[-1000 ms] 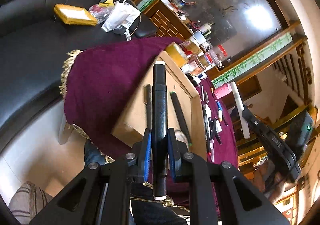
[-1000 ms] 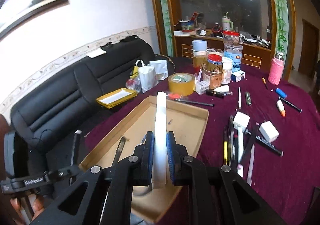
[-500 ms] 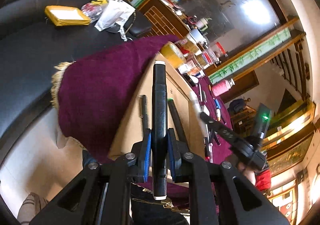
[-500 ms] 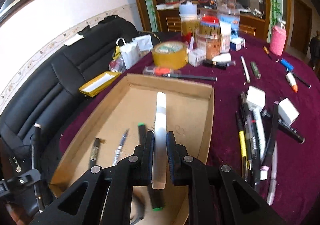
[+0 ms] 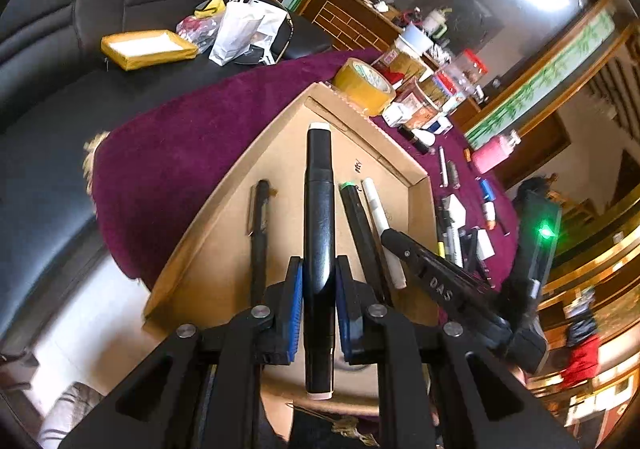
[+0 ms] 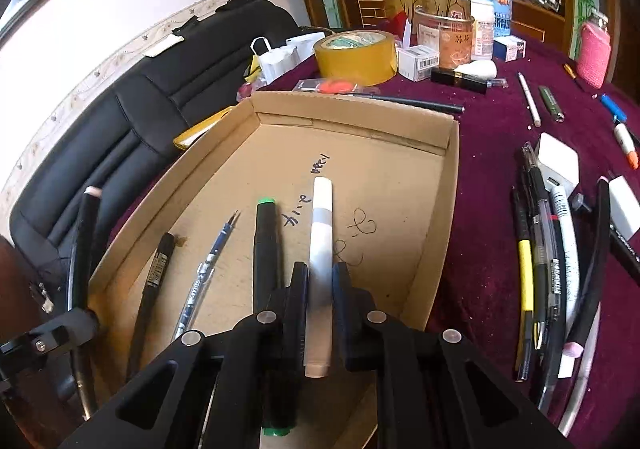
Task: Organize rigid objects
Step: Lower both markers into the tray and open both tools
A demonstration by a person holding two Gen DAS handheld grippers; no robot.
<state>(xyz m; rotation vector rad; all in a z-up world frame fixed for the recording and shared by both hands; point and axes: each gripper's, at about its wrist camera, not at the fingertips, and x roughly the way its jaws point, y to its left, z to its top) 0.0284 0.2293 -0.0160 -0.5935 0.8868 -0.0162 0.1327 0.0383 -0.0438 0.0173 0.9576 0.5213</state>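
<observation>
Maroon cloth (image 6: 480, 269) covers the table, with a black sofa (image 6: 132, 121) behind it and a shallow cardboard tray (image 6: 442, 217) lying open on the cloth. Inside the tray lie a black pen (image 6: 154, 277), a blue-barrelled pen (image 6: 200, 273) and a black marker with green caps (image 6: 266, 249), side by side. More pens and white blocks are scattered on the cloth to the tray's right, and a roll of brown tape (image 6: 356, 55) stands beyond its far wall.

Over the tray, the right gripper (image 6: 320, 285) is clamped on a white marker (image 6: 321, 225) with a grey band, which points forward between the pads. The left gripper (image 5: 319, 281) is clamped on a thick black marker (image 5: 319, 209) with pale end caps, likewise running straight ahead over the tray's floor.
</observation>
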